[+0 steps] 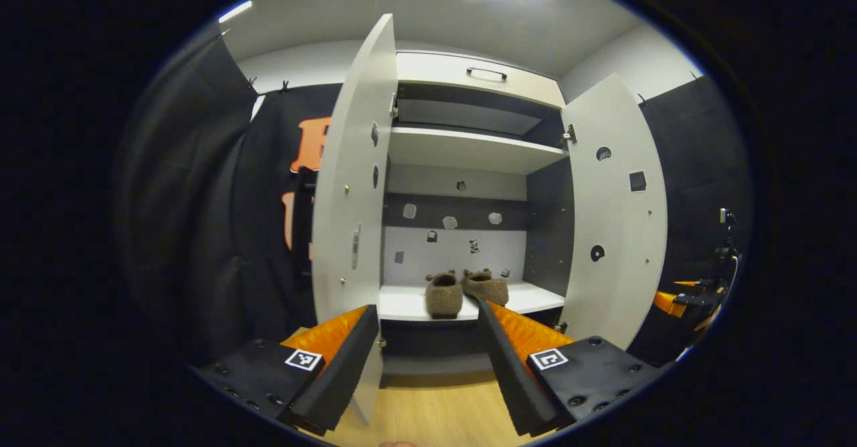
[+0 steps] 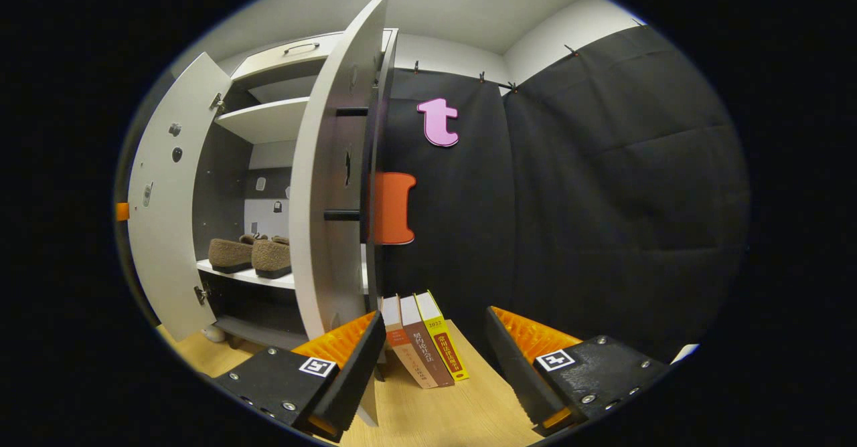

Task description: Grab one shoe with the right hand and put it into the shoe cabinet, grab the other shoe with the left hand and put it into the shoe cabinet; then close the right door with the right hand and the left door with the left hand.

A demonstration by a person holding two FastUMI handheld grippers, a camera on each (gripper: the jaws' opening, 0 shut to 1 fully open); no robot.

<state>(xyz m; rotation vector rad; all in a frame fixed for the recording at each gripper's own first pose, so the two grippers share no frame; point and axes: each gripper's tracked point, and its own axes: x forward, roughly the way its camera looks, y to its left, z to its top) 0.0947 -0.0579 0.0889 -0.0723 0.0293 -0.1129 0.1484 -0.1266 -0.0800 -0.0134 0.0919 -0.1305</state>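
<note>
My left tongs (image 1: 428, 360) spread, empty, facing the shoe cabinet (image 1: 469, 149); both shoes (image 1: 466, 291) on its shelf straight ahead, doors open; my right tongs (image 2: 434, 367) spread, right door (image 2: 331, 186) ahead-left; books (image 2: 423, 346) between fingers.

The shoe cabinet (image 1: 469, 166) stands with the left door (image 1: 351, 179) and the right door (image 1: 612, 213) swung outward. Two shoes (image 1: 466, 291) sit side by side, touching, on the cabinet's lower shelf (image 1: 402, 303), below the upper shelf (image 1: 469, 149). Three books (image 2: 422, 346) lean on the floor (image 2: 462, 413) just right of the cabinet, beside the right door.
</note>
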